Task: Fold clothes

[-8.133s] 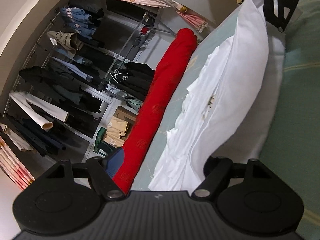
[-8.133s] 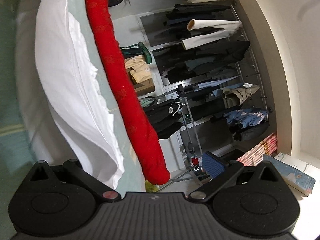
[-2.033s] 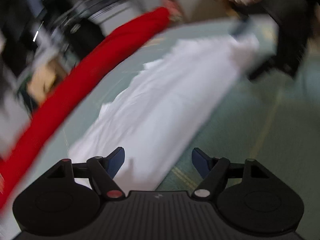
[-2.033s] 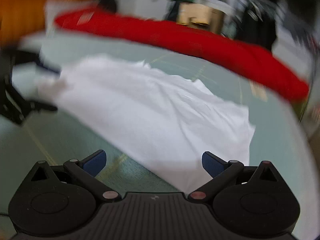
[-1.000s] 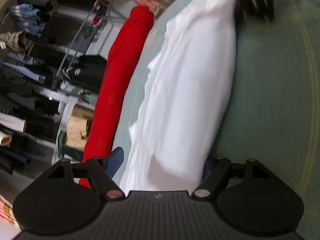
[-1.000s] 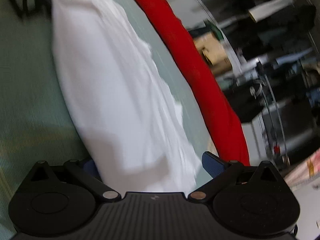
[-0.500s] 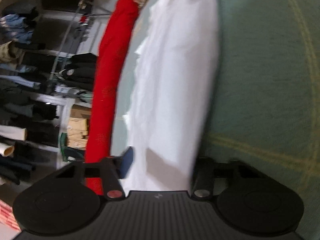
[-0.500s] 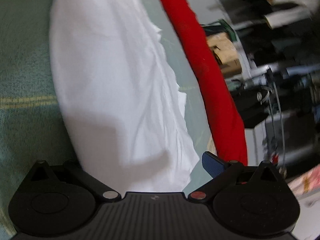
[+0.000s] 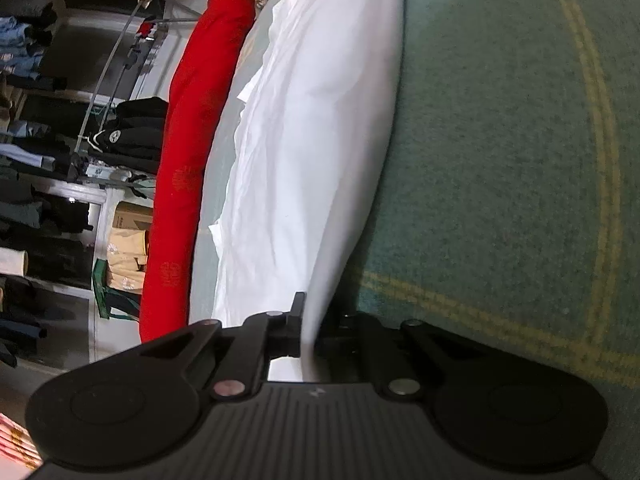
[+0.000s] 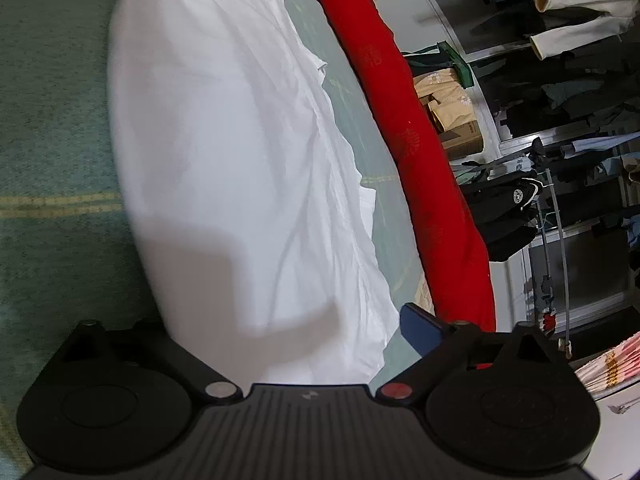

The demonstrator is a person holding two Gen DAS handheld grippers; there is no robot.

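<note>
The white garment [image 9: 304,152] is lying stretched in a long band across the green bed cover [image 9: 500,140], already doubled lengthwise by the look of its rounded near edge, which would explain why both grippers are working at its two ends at once. At one end, the left gripper [image 9: 308,332] is pinching the cloth: its jaws are standing fully together with a thin ridge of white fabric running up from between them, so that end is held. At the other end, the right gripper [image 10: 276,320] is straddling the cloth with its jaws wide and closing; the fabric is lying between them, one blue pad [image 10: 420,328] showing clear of its far edge, the other hidden under the white. Whether the pads are pressing yet is doubtful; it looks not. Just beyond the garment a long red bolster [image 10: 408,132] is lying along the bed's edge, with racks of hanging clothes [image 10: 568,92] behind.
</note>
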